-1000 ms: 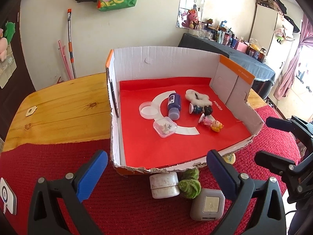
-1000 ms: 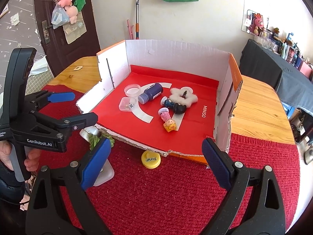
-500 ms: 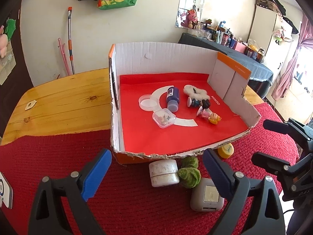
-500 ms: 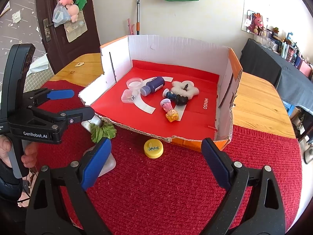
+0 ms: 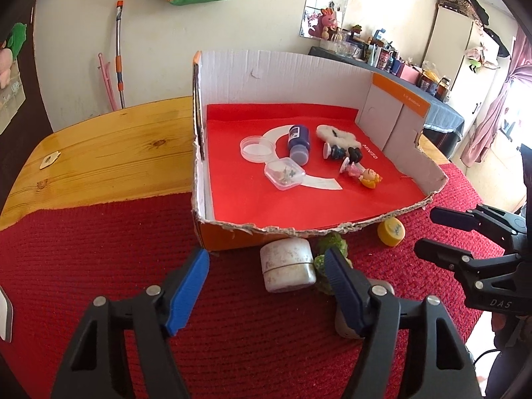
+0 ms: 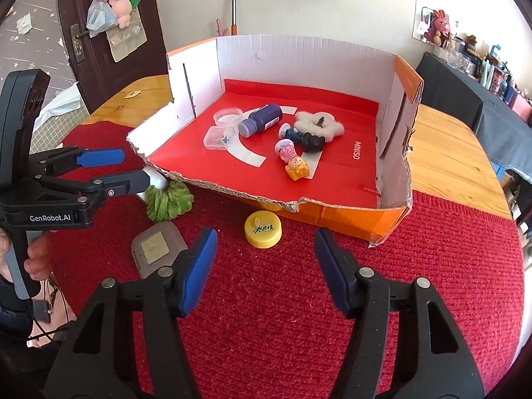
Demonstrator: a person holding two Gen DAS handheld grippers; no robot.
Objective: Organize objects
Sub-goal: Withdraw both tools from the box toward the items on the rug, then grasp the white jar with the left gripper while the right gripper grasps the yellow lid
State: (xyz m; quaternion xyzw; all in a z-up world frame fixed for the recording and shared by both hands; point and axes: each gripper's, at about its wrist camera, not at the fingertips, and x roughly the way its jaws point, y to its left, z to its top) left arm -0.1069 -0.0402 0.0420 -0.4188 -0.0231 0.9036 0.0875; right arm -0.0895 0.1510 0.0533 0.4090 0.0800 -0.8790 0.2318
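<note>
- left gripper closing on nothing yet, white jar just ahead: looks hard, slick, grab its sides
- right gripper also closing, empty, yellow cap ahead: probably light, pinch its rim

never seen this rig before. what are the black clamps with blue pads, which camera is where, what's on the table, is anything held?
No robot here: a person holds a hand-held two-finger gripper in each hand, each with a fisheye camera looking along its fingers. One picture is from the left gripper, the other from the right gripper; each view also shows the other gripper at its edge.

On the red woven mat stands an open cardboard box with a red floor, holding a dark blue bottle, a clear round lid, a small clear case, a white fluffy piece and little figurines.

In front of the box, on the mat, lie a white round jar, a green fuzzy scrunchie, a grey square case and a yellow bottle cap.

Nothing is held. Both grippers' jaws are closing, with nothing gripped between them.
</note>
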